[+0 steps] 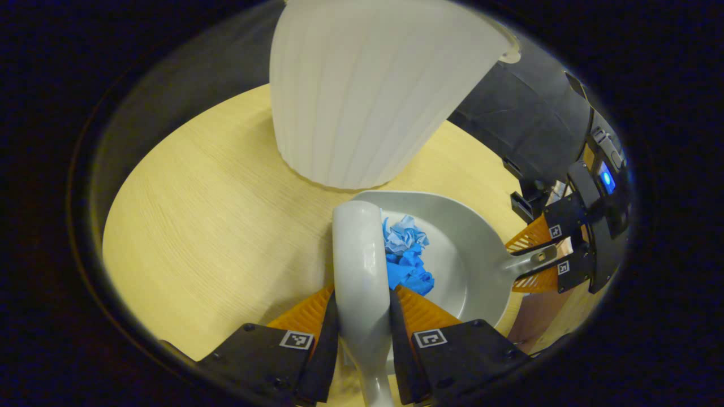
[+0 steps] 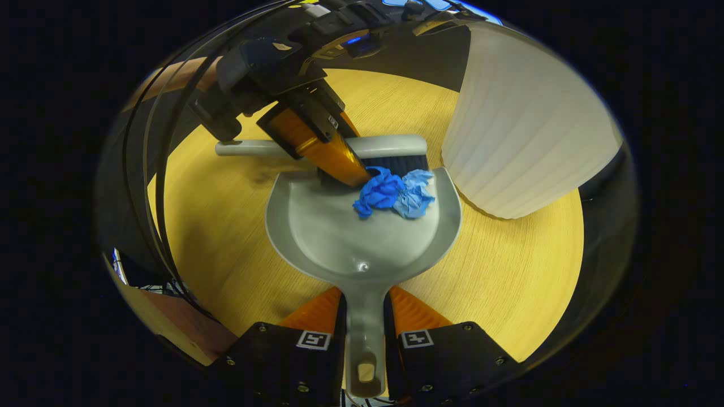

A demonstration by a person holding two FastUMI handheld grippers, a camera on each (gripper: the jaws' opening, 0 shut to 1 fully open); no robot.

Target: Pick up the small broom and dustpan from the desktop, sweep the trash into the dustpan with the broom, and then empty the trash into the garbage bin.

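Left hand-held gripper (image 1: 363,305) pinching the handle of the small broom (image 1: 362,265), both fingers pressed against its sides in the left gripper view. Seen from the right gripper view as well, at the upper left (image 2: 334,164), reaching down over the broom (image 2: 390,146), which lies crosswise along the open mouth of the dustpan (image 2: 345,232) with dark bristles facing in.

Right hand-held gripper (image 2: 365,322) clamped on the dustpan's handle, a finger tight on either side, handle end with its hanging hole poking back between them. Also caught at the right edge of the left gripper view (image 1: 537,260), gripping the same handle of the dustpan (image 1: 469,265).

Dustpan lying flat on the light wooden table (image 1: 215,226), pale grey, shallow. Inside it, crumpled blue paper trash (image 2: 396,192), a darker wad and a lighter wad touching each other, sitting just inside the mouth against the broom's bristles; in the left gripper view the same wads (image 1: 407,254) just right of the broom handle.

White ribbed garbage bin (image 1: 373,90) standing on the table just beyond the dustpan; on the right of the right gripper view (image 2: 526,124), near the dustpan's lip.
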